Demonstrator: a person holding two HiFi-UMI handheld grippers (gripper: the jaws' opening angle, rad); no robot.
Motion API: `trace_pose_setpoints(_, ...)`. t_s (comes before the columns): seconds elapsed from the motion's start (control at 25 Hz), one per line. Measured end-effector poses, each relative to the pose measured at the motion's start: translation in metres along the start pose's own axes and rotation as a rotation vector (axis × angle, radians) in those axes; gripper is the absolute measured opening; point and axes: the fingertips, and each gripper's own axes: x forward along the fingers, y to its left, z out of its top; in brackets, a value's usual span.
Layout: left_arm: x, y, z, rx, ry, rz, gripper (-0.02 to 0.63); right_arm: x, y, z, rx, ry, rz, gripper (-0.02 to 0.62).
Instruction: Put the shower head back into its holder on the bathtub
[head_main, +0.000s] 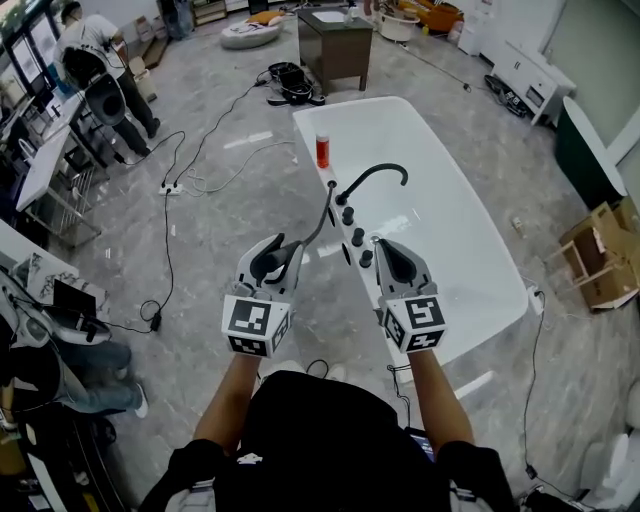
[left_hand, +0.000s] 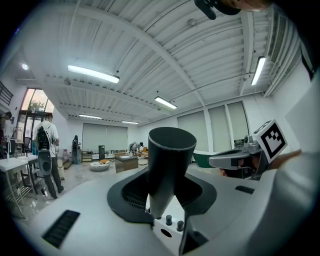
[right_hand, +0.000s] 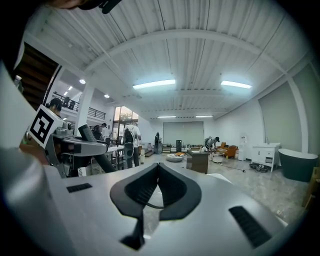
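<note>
Two bathtubs: one white oval bathtub (head_main: 480, 262) and one dark green bathtub (head_main: 585, 150). One black curved tap spout (head_main: 375, 178), at least three round black knobs (head_main: 357, 237) and one small red bottle (head_main: 322, 151). Two grey handheld grippers, the left gripper (head_main: 283, 252) and the right gripper (head_main: 385, 248), each with one black-and-white marker cube (head_main: 255, 325). One black, cylinder-shaped shower head (left_hand: 167, 160), one thin black hose (head_main: 320, 222) and one brown square cabinet (head_main: 335, 45).

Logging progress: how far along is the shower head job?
Done: shower head picked up, clamped in the left tongs. In hand: held beside the bathtub, hose trailing. Left: seat it back among the black rim fittings; right tongs shut, empty.
</note>
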Motion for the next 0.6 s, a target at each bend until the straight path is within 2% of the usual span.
trace_pose_setpoints(0.6,0.025,-0.002,0.003,-0.018,-0.025,0.027,0.132,0.026,-0.022,-0.008,-0.003,0.006,0.047,0.020)
